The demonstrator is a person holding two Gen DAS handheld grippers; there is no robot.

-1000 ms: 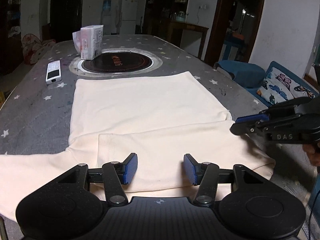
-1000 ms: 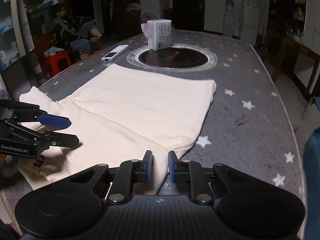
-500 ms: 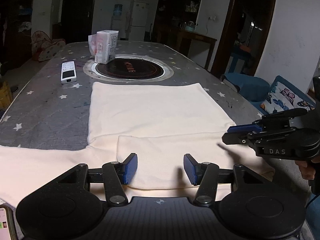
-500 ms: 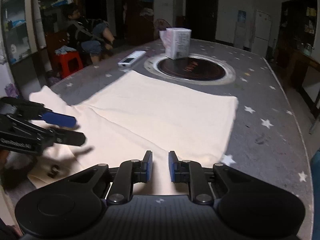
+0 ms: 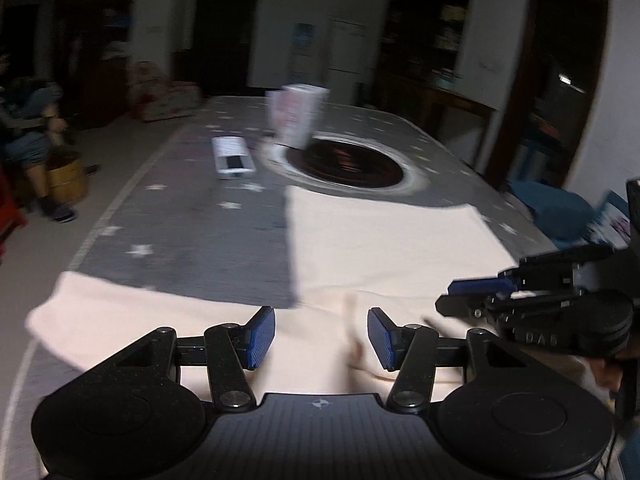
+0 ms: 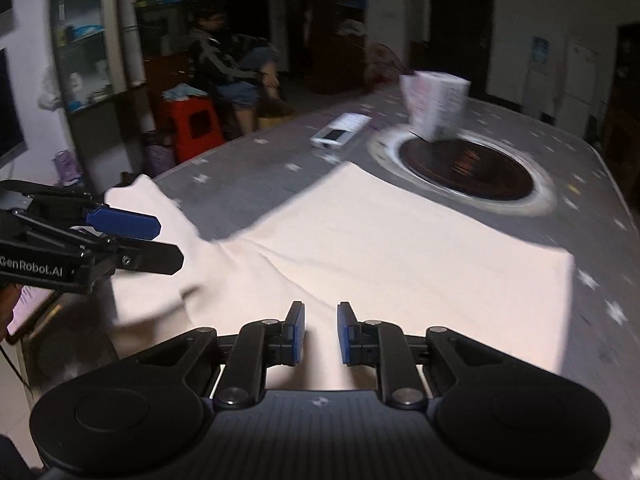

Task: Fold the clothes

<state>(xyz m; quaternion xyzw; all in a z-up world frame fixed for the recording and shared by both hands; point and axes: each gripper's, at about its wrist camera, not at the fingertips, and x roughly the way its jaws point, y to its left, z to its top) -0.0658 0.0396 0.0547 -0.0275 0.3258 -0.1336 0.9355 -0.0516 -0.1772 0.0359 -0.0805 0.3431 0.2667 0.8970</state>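
A cream long-sleeved garment (image 5: pixel 384 248) lies flat on the grey star-patterned table (image 5: pixel 200 232), with one sleeve folded across its near part and the other sleeve (image 5: pixel 120 320) stretched to the left. It also shows in the right wrist view (image 6: pixel 400 248). My left gripper (image 5: pixel 321 338) is open and empty above the near hem. My right gripper (image 6: pixel 320 332) has a narrow gap between its pads, empty, above the garment's near edge. Each gripper appears from the side in the other's view, the right (image 5: pixel 476 298) and the left (image 6: pixel 152 240).
A round dark hotplate (image 5: pixel 344 164) is set in the table beyond the garment. A white tissue pack (image 5: pixel 296 114) stands at its rim and a white remote (image 5: pixel 232 158) lies to its left. A seated person (image 6: pixel 236 68) and a red stool (image 6: pixel 192 124) are beyond the table's left edge.
Both cameras swung left, with motion blur. The left gripper moved left toward the outstretched sleeve; the right gripper followed over the garment. Jaw openings look unchanged.
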